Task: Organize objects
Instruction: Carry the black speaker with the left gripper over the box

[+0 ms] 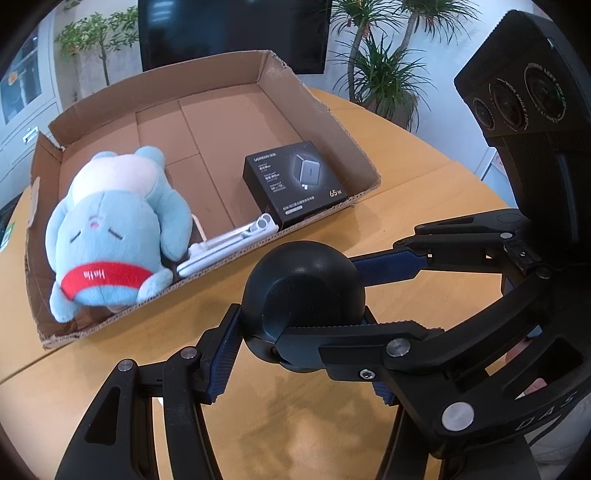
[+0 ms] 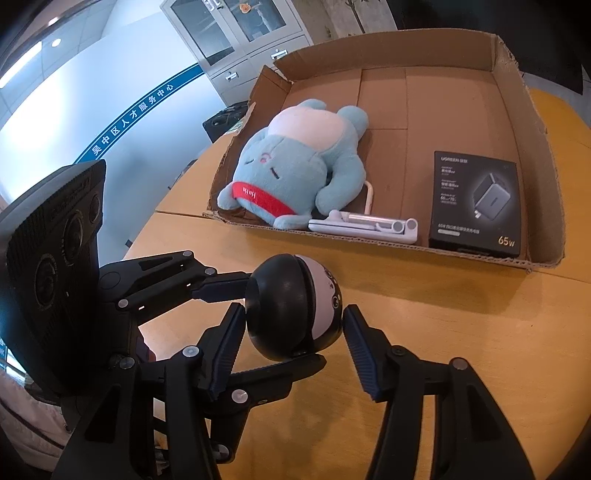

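A round black-and-white camera (image 1: 303,299) stands on the wooden table in front of the cardboard box (image 1: 325,107). Both grippers close around it. My left gripper (image 1: 299,354) has its fingers touching the ball's sides. In the right wrist view my right gripper (image 2: 291,347) frames the camera (image 2: 291,306); its left finger touches the ball, its right finger (image 2: 360,347) stands a small gap off. The box (image 2: 539,122) holds a blue plush toy (image 1: 114,229), a white folding stand (image 1: 229,243) and a black charger box (image 1: 295,181).
The wooden table (image 1: 424,192) is round, with its edge behind the box. A dark screen (image 1: 232,29) and potted plants (image 1: 384,74) stand beyond it. Grey cabinets (image 2: 236,40) show in the right wrist view. The far half of the box floor (image 2: 443,103) is bare cardboard.
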`<state>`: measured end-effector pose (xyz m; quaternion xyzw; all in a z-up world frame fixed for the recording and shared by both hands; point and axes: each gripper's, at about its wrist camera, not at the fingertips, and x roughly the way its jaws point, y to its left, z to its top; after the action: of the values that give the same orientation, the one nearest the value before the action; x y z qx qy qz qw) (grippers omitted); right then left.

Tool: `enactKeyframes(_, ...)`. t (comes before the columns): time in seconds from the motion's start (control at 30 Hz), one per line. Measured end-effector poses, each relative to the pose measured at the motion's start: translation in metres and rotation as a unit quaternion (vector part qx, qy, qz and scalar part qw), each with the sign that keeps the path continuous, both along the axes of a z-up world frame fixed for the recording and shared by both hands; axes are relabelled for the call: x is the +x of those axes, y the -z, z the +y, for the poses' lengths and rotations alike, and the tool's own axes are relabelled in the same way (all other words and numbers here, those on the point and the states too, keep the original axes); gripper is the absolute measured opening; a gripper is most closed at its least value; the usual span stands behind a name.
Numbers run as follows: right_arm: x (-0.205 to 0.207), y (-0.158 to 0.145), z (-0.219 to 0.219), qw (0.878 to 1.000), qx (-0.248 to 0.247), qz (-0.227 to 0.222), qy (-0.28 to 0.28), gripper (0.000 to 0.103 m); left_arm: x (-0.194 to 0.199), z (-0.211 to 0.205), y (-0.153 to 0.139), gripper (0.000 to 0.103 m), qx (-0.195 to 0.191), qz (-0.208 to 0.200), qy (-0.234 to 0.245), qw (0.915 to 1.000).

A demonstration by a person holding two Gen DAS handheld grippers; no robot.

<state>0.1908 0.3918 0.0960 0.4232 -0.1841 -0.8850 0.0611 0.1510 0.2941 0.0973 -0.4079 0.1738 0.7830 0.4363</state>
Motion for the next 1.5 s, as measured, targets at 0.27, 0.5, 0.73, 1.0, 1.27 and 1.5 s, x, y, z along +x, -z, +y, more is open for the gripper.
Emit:
enactKeyframes(0.27,-0.005,-0.006,0.009,1.0,0.001,0.009,0.004,0.052,-0.009,0.008,-0.005,0.06,0.002,0.007,0.004,1.0)
enactKeyframes(0.5,-0.012,-0.008,0.017,1.0,0.001,0.011,0.006,0.052,-0.018,0.015,-0.006,0.06,0.002,0.006,0.006,1.0)
enactKeyframes(0.73,-0.019,-0.012,0.025,1.0,0.005,0.014,0.012,0.052,-0.028,0.024,-0.009,0.06,0.003,0.009,0.012,0.9999)
enactKeyframes(1.0,-0.026,-0.019,0.034,1.0,0.008,0.019,0.017,0.052,-0.04,0.029,-0.015,0.06,0.006,0.015,0.017,0.9997)
enactKeyframes(1.27,-0.041,-0.025,0.037,0.999,0.018,0.027,0.011,0.052,-0.058,0.029,-0.019,0.06,0.014,0.011,0.006,0.9998)
enactKeyframes(1.5,-0.061,-0.029,0.041,0.999,0.026,0.031,-0.004,0.052,-0.077,0.033,-0.022,0.06,0.014,0.007,-0.008,0.9998)
